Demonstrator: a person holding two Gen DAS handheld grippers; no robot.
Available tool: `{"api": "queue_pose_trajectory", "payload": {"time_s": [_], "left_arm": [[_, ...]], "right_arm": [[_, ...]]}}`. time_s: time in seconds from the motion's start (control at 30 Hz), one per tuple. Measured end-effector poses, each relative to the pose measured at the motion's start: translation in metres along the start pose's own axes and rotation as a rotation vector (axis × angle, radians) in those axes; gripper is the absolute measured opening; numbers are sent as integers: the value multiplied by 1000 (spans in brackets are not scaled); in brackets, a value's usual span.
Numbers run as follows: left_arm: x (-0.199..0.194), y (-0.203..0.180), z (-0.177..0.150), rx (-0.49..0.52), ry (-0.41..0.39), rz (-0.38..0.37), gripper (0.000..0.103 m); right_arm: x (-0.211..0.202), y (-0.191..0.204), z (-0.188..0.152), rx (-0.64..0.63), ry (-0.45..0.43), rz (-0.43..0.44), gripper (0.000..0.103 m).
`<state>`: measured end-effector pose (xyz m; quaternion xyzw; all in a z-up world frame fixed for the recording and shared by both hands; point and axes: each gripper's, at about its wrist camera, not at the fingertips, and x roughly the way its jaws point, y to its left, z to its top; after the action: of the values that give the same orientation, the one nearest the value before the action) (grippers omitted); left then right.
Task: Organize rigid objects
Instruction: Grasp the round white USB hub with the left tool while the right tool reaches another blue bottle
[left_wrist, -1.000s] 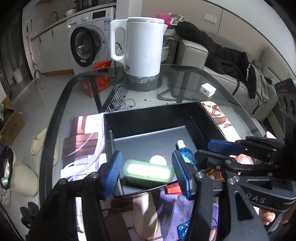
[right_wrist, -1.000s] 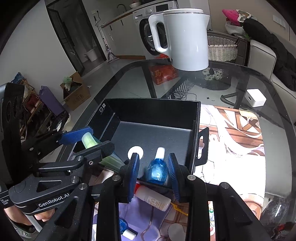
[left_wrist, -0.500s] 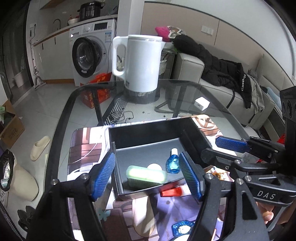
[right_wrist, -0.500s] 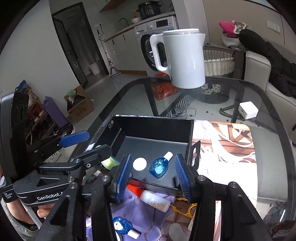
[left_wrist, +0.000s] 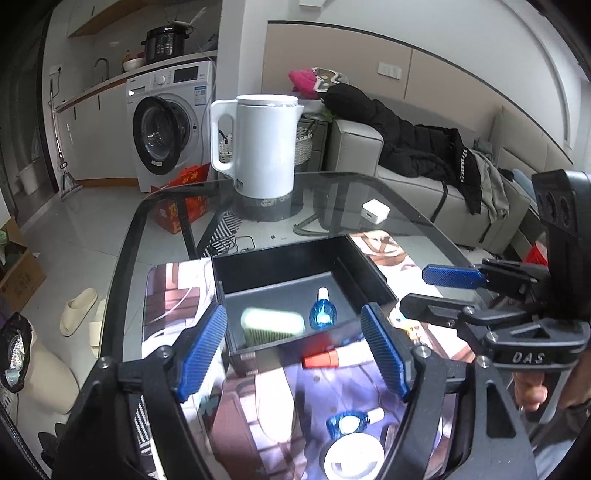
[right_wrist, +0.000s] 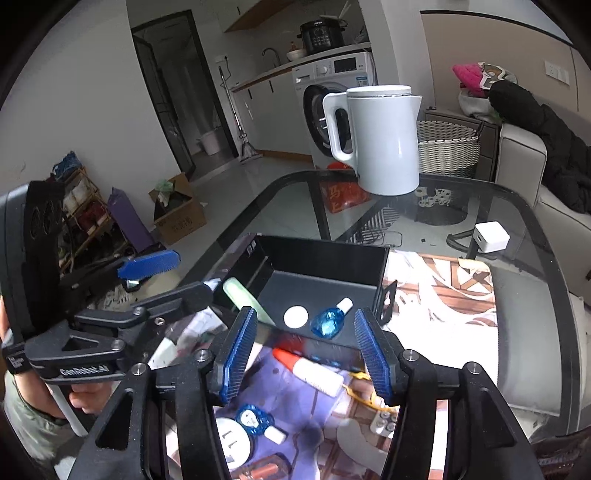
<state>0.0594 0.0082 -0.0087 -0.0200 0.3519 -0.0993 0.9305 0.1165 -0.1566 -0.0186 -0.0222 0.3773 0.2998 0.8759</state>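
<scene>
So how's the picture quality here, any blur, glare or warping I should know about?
Left wrist view: green case in the black box is smeared and overexposed; white round tin blown out. Right wrist view: sharper; sun patches glare on the printed mat. Both views: strong fisheye bending, dark corners.

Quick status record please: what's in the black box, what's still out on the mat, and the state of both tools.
box: black box, open top, on the mat
in box: green case, blue bottle, white disc
outside, near the front wall: red-capped tube, second blue bottle, round white tin
left tool: open, holding nothing
right tool: open, holding nothing
</scene>
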Motion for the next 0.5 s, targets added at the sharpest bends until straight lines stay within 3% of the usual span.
{"api": "queue_pose_trajectory", "payload": {"time_s": [0.2, 0.4, 0.5], "left_arm": [[1, -8, -17, 48, 65, -22, 78], [21, -25, -39, 64, 257, -180, 81], [24, -36, -51, 102, 308, -215, 85]], "right_arm": [[6, 0, -16, -21, 89, -5, 57], [26, 3, -34, -30, 200, -8, 57], [35, 4, -41, -32, 233, -12, 57]]}}
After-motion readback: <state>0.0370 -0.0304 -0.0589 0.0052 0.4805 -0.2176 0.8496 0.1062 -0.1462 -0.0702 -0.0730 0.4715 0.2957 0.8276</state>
